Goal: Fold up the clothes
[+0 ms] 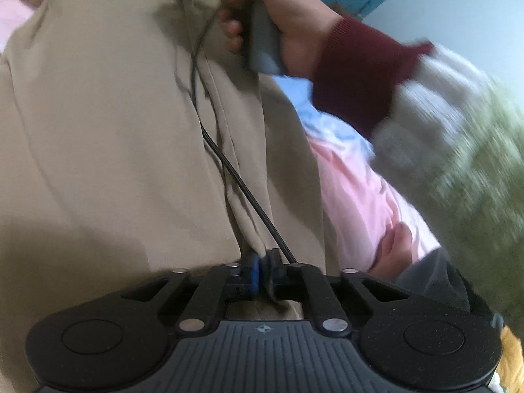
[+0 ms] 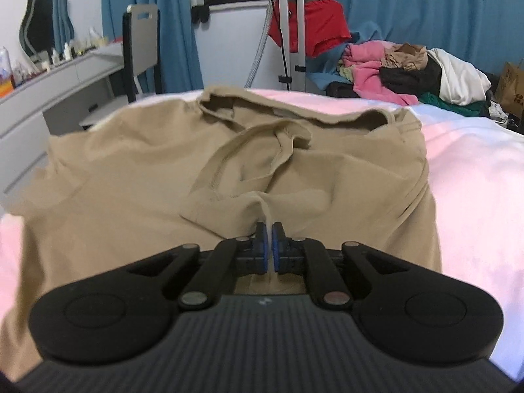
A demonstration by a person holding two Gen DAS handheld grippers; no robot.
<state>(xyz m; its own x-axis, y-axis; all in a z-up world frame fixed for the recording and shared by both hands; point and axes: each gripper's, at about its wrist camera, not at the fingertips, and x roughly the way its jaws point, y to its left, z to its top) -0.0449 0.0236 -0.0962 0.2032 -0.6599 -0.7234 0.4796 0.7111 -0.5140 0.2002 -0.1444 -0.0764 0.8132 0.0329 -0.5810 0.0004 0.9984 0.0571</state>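
Right wrist view shows the tan shirt [image 2: 229, 170] lying spread on the bed [image 2: 475, 177], which has a pink and white sheet. The right gripper [image 2: 270, 245] has its blue pads [image 2: 261, 244] pressed together on a thin fold of the shirt's near edge.

In the left wrist view, the left gripper [image 1: 262, 270] also pinches a fold of the same tan shirt, with its jaws squeezed on the cloth. A black cable [image 1: 229, 167] lies across the shirt right by that pinch. The person's hand [image 1: 271, 23] with a dark red sleeve [image 1: 357, 75] holds the other tool's handle further up.

What could go wrong? Each pinch holds only a little cloth, so a quick pull could let the shirt slip out. The cable could catch in the fold too. If one side goes faster, the fold could come out crooked.
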